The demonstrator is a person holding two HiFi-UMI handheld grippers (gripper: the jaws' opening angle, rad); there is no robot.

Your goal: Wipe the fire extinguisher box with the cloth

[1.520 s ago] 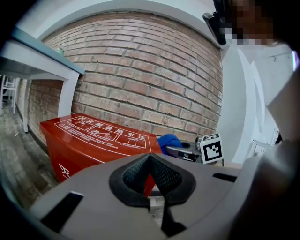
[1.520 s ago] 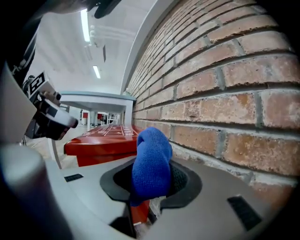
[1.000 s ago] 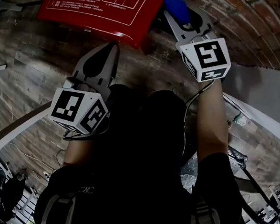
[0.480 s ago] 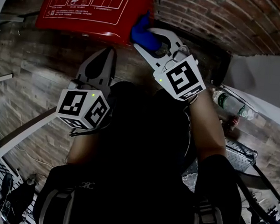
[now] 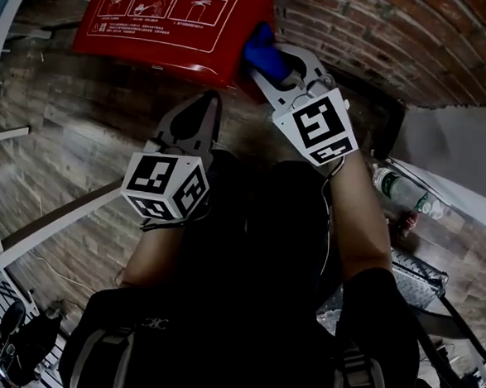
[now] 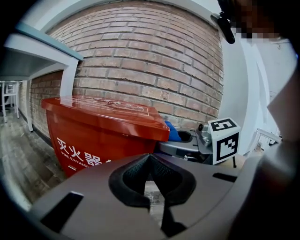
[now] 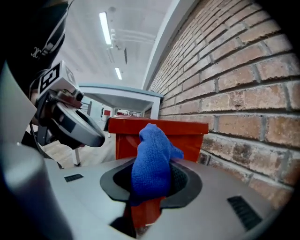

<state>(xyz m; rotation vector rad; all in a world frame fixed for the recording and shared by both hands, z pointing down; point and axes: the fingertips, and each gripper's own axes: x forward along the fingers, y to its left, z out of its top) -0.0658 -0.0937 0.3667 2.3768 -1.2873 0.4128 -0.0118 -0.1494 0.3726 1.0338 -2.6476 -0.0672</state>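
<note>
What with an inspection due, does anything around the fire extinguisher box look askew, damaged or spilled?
Nothing on the fire extinguisher box looks damaged or askew. The one stray thing is a plastic bottle lying on its side at the right, apart from the box.

Right gripper (image 5: 273,63) with blue cloth (image 5: 264,51): one second ago further right and farther off, past right edge of fire extinguisher box (image 5: 168,18). Half second ago swung left to box's near right corner. Now slightly back right, cloth against same corner. Left gripper (image 5: 201,111): drifted slightly right, closer to right gripper.
</note>
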